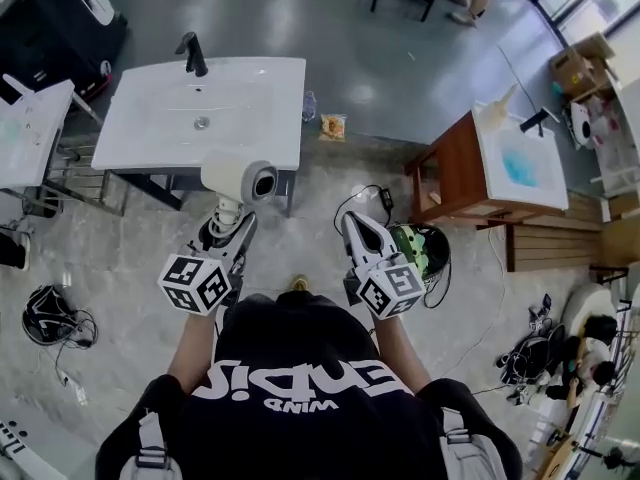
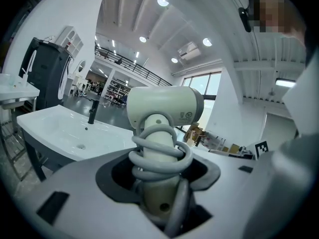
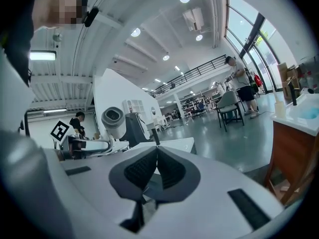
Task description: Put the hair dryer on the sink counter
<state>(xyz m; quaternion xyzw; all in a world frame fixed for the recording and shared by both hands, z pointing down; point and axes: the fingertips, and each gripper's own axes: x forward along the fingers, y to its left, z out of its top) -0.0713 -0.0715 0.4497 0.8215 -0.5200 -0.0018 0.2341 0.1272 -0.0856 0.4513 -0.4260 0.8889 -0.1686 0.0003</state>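
A cream hair dryer (image 1: 240, 180) with its grey cord coiled round the handle (image 2: 158, 156) stands upright in my left gripper (image 1: 228, 220), which is shut on the handle. The dryer's nozzle (image 3: 113, 119) points right, just in front of the near edge of the white sink counter (image 1: 150, 143). That counter (image 2: 55, 133) carries a black faucet (image 1: 192, 55) at its far side. My right gripper (image 1: 362, 234) is beside the left one, over the floor. Its jaws (image 3: 155, 156) are shut with nothing between them.
A second basin on a wooden cabinet (image 1: 455, 163) stands to the right, and another white basin (image 1: 30, 133) to the left. A green helmet (image 1: 422, 250) and cables lie on the floor by my right gripper. A black helmet (image 1: 45, 313) lies at left. A chair (image 3: 230, 106) stands further off.
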